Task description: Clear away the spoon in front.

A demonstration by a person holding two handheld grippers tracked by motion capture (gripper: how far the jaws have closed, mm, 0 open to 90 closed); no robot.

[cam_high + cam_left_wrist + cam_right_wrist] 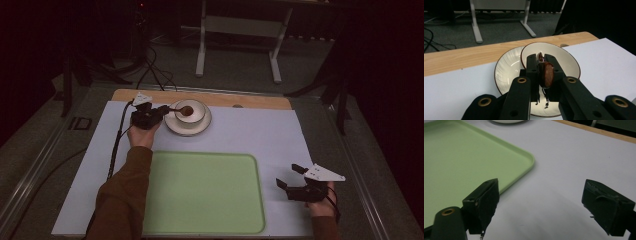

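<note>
A white bowl [200, 116] stands on a white saucer [175, 128] at the back of the table. A brown spoon [185, 110] rests with its head in the bowl. My left gripper [165, 108] reaches in from the left and is shut on the spoon's handle. In the left gripper view the brown spoon [547, 73] sits pinched between the two black jaws, above the bowl [570, 58] and saucer [503, 71]. My right gripper [290, 176] rests low at the front right, beside the green tray [200, 195]. Its jaws stand wide open with nothing between them [539, 202].
The green tray [461, 157] lies on a white mat [260, 135] over a wooden table top [260, 101]. Behind the table, the white legs of a desk [201, 55] and black cables [150, 70] are on the grey floor.
</note>
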